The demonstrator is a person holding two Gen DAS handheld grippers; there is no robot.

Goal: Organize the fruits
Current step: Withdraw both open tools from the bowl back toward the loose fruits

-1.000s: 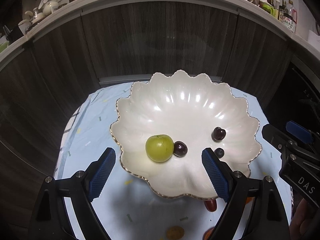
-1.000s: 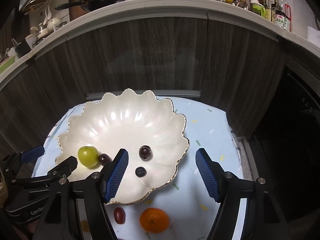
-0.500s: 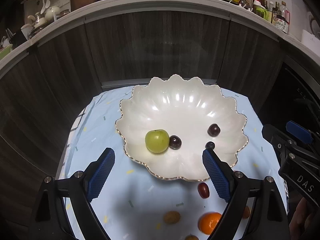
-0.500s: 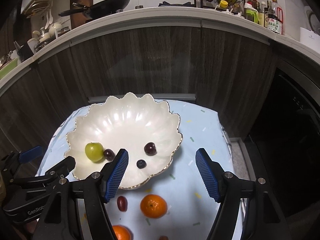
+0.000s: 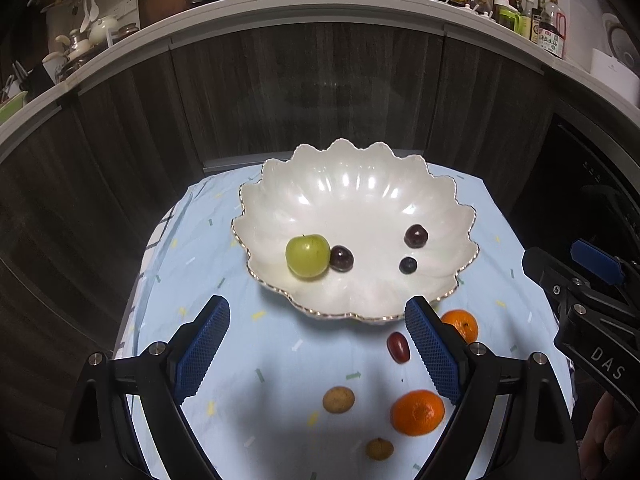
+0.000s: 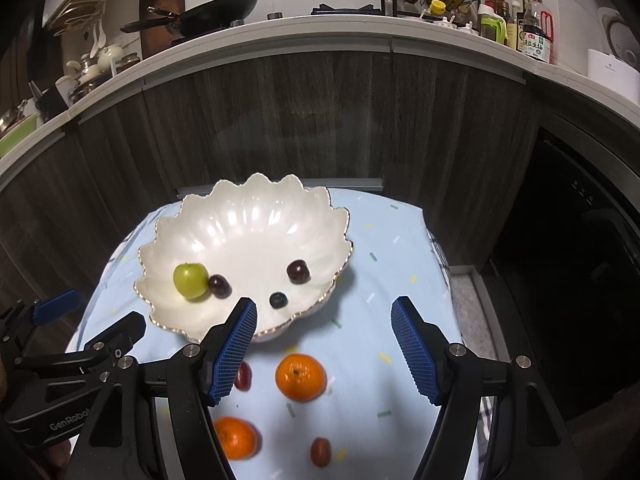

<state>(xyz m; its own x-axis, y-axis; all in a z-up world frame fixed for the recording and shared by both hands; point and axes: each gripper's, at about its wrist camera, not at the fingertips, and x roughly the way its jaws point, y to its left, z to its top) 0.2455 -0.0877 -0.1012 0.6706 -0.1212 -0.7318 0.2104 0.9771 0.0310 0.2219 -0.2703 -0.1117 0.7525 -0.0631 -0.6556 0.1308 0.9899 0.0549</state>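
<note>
On the pale blue cloth-covered table (image 5: 280, 360) before dark cabinets, our left gripper (image 5: 316, 344) and right gripper (image 6: 324, 344) hover spread and empty while the scalloped white porcelain bowl (image 6: 248, 208) holds a green apple (image 6: 191, 280), two dark grapes and a blueberry (image 6: 278, 300), and we'd pinch the firm, light round orange mandarin (image 6: 300, 377) across its middle.

My right gripper (image 6: 324, 344) hangs spread wide above the cloth (image 6: 392, 280). I see a bowl (image 6: 248, 208) holding a green fruit (image 6: 191, 280), with an orange (image 6: 300, 377) just below.
</note>
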